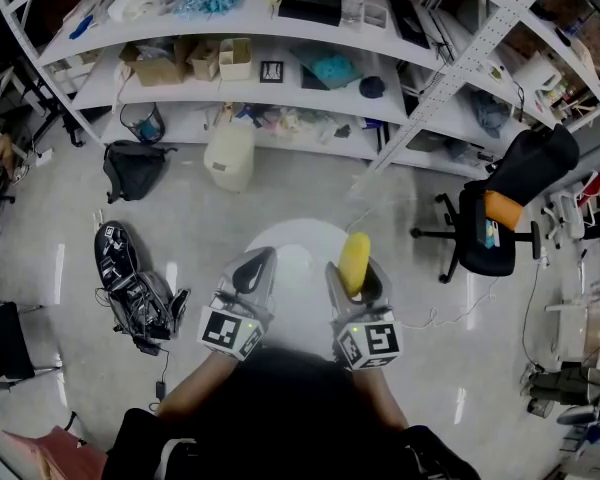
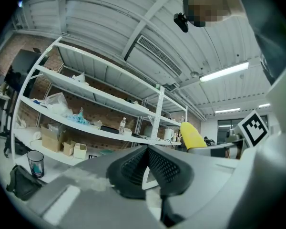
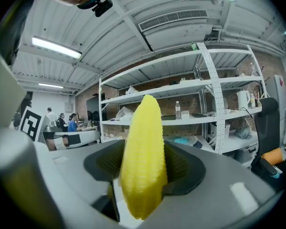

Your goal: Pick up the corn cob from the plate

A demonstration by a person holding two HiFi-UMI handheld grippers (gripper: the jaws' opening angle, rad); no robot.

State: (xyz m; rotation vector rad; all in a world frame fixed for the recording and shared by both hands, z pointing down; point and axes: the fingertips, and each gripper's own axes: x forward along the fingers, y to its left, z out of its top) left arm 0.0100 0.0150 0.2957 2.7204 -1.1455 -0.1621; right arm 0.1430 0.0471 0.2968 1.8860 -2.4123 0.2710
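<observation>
The yellow corn cob (image 1: 355,260) stands upright between the jaws of my right gripper (image 1: 356,271), lifted above the white round plate (image 1: 298,240). In the right gripper view the corn cob (image 3: 143,166) fills the middle, and the dark pads (image 3: 181,168) of the right gripper (image 3: 143,173) press on both its sides. My left gripper (image 1: 258,264) hovers beside it on the left over the same plate, jaws together and holding nothing. In the left gripper view the left gripper (image 2: 148,151) has its pads meeting, and the corn cob (image 2: 193,135) shows at the right.
White shelving (image 1: 280,78) full of boxes and bags spans the back. On the floor are a white jug (image 1: 229,154), a black bag (image 1: 132,168) and a backpack (image 1: 130,278) at the left. A black office chair (image 1: 490,223) stands at the right.
</observation>
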